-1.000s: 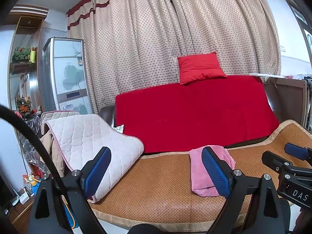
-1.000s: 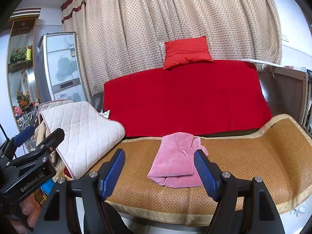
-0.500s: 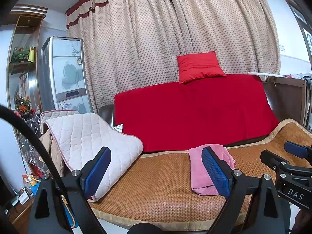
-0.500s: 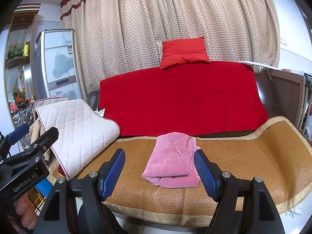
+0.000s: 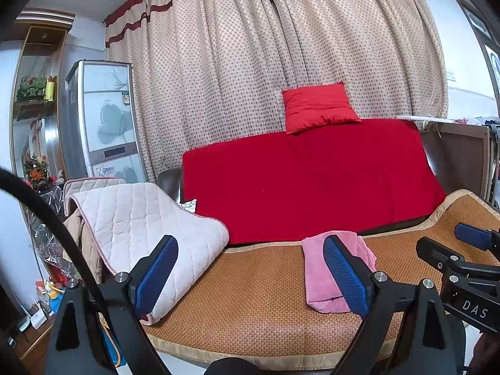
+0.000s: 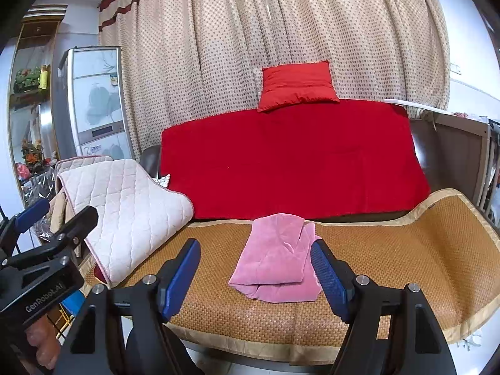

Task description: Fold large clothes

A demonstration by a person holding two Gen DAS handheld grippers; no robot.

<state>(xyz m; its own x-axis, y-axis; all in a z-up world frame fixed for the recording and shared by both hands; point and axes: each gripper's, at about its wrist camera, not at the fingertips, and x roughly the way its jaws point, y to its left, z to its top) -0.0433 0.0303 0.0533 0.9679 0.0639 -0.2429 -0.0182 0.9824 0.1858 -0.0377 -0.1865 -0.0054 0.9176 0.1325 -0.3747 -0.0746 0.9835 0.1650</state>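
Left gripper (image 5: 250,273): fingers apart, empty.
Right gripper (image 6: 256,273): fingers apart, empty.
Pink garment (image 6: 275,262): folded on woven mat (image 6: 390,250), near its back edge.

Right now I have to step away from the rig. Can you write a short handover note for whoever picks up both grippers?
Left gripper: open, empty, held above the mat's near edge.
Right gripper: open, empty, also short of the cloth.
Pink garment: lying loosely folded, edges uneven, on the woven mat in front of the red sofa cover. A quilted pad lies over the mat's left end.
Done: garment looks roughly folded; neither gripper touches it.
Left: judge whether the fold needs tidying; if so, take the loose edges and square them.
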